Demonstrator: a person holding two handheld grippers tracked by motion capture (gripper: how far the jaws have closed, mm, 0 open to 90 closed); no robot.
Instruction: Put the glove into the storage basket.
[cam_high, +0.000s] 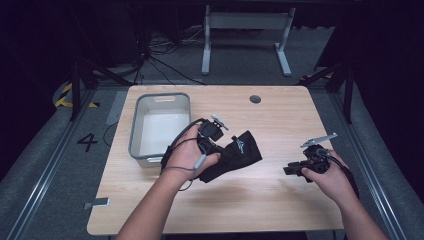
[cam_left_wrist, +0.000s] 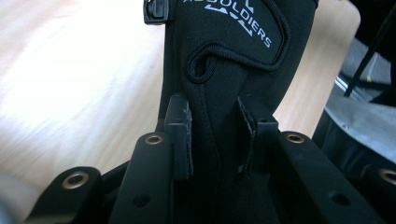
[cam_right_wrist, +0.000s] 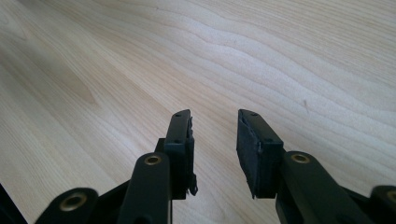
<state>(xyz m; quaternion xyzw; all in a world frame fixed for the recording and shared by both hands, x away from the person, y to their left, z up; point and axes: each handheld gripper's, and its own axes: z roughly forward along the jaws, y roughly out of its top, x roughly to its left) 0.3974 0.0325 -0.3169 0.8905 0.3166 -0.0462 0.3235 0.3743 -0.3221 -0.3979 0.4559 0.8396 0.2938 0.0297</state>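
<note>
A black fabric pouch (cam_high: 243, 148) with white lettering lies just right of the table's middle, its near end raised off the wood. My left gripper (cam_high: 226, 153) is shut on that end. In the left gripper view both pads pinch a fold of the pouch (cam_left_wrist: 224, 56) between the jaws of the left gripper (cam_left_wrist: 215, 122), and a black buckle (cam_left_wrist: 156, 11) shows at the pouch's far edge. My right gripper (cam_high: 291, 169) is held low at the right of the table, pointing left. In its own view the right gripper (cam_right_wrist: 215, 135) stands open over bare wood with nothing between the pads.
A grey plastic tub (cam_high: 135, 131), empty inside, stands at the back left of the wooden table (cam_high: 280, 115), just beyond my left hand. A round cable hole (cam_high: 255, 99) sits near the far edge. A white-legged stand (cam_high: 245, 30) is on the floor behind.
</note>
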